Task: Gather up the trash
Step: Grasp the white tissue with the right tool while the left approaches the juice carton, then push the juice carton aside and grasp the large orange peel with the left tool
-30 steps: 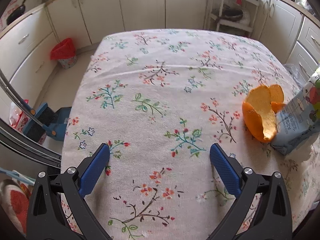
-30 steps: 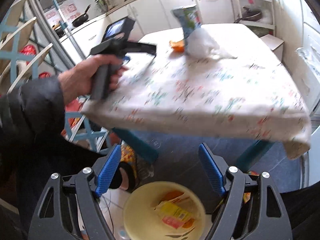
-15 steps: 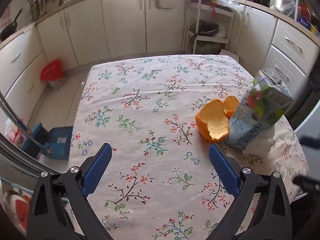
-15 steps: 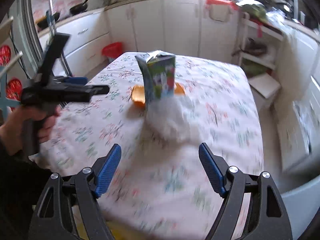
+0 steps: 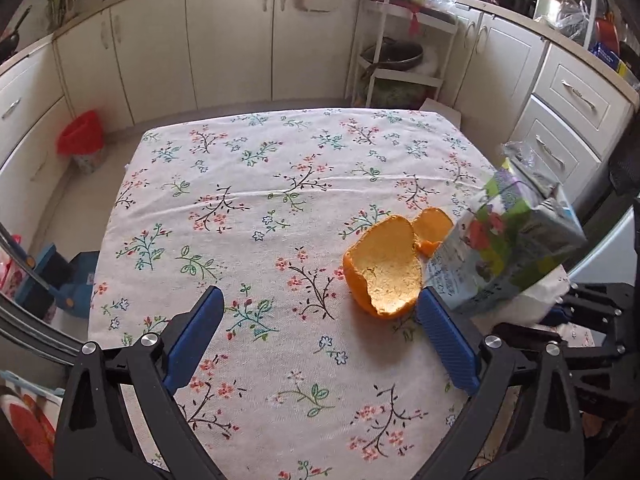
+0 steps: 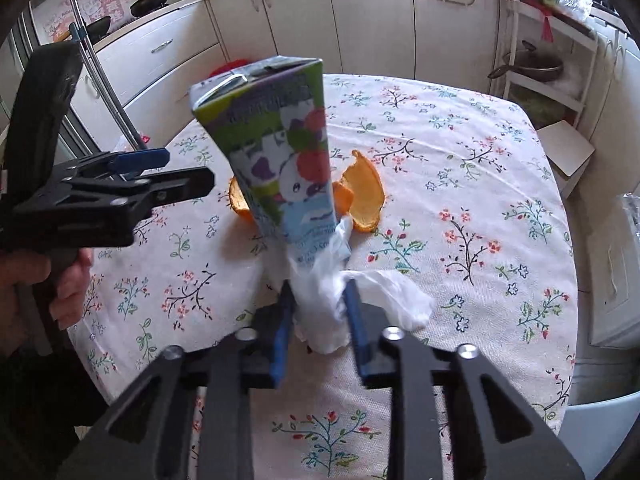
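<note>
Closing jaws pinch crumpled white tissue (image 6: 320,300) (soft, wrinkled) beside carton (image 6: 280,152).

Left tool (image 5: 318,338) spread wide, right tool (image 6: 318,292) closing

Soft, bright daylight fills both fisheye views evenly, casting only a faint shadow beside the orange peel (image 5: 384,272) on the surface (image 5: 280,200), while cabinets (image 5: 232,36) bow toward dark vignetted corners and the near carton (image 6: 280,152) looks slightly soft.

Matt woven tablecloth (image 5: 280,184), glossy printed carton (image 6: 280,148), crumpled tissue (image 6: 324,300).
</note>
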The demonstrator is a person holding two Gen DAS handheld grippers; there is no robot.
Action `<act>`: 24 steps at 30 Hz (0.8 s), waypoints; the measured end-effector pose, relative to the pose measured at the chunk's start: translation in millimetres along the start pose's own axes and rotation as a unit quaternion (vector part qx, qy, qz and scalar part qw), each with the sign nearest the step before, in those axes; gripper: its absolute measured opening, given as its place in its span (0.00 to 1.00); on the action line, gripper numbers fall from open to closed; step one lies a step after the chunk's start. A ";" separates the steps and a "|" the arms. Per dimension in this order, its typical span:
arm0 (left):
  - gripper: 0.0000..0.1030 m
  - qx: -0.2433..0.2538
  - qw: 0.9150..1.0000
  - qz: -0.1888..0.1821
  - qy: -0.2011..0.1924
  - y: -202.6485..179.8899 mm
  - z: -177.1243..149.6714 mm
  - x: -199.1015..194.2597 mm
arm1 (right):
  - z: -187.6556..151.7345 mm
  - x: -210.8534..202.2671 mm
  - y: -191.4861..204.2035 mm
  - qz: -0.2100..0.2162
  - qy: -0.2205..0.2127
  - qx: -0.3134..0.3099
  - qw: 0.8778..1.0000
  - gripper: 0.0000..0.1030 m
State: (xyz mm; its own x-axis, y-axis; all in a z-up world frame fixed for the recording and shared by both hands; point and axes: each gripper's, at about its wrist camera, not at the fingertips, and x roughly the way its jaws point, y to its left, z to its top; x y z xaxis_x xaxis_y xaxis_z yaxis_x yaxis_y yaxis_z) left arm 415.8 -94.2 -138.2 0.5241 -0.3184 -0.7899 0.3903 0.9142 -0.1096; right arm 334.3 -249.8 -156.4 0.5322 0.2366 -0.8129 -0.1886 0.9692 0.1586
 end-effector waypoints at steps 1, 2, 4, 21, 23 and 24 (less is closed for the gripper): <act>0.90 -0.003 1.000 0.002 0.000 1.3 1.2 1.0 | -0.6 -1.1 -1.8 0.002 0.004 0.004 1.000 0.13; 0.90 -0.006 1.000 0.000 -0.002 2.6 2.7 1.4 | -1.6 -3.6 -4.5 0.006 0.004 0.011 1.000 0.13; 0.90 -0.010 1.000 -0.002 -0.001 4.5 5.3 3.3 | -4.1 -9.5 -9.3 0.008 0.004 0.022 1.000 0.11; 0.86 0.133 0.990 -0.029 -0.037 -83.2 85.1 -28.8 | -2.4 -24.4 -46.1 0.026 0.004 0.085 0.996 0.11; 0.87 0.160 0.987 -0.025 -0.014 -91.7 80.5 -28.9 | -2.8 -23.8 -49.2 0.027 0.006 0.088 0.996 0.11; 0.87 0.161 0.986 -0.031 -0.010 -90.4 78.0 -32.7 | -3.1 -24.0 -51.0 0.028 0.007 0.089 0.996 0.11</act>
State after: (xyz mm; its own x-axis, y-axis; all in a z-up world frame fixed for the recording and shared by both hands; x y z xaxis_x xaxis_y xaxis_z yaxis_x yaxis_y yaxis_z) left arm 422.5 -186.0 -55.3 0.5059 -0.3787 -0.7750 0.6404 0.7669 0.0433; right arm 328.6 -305.1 -146.7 0.5141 0.2901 -0.8072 -0.0669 0.9518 0.2994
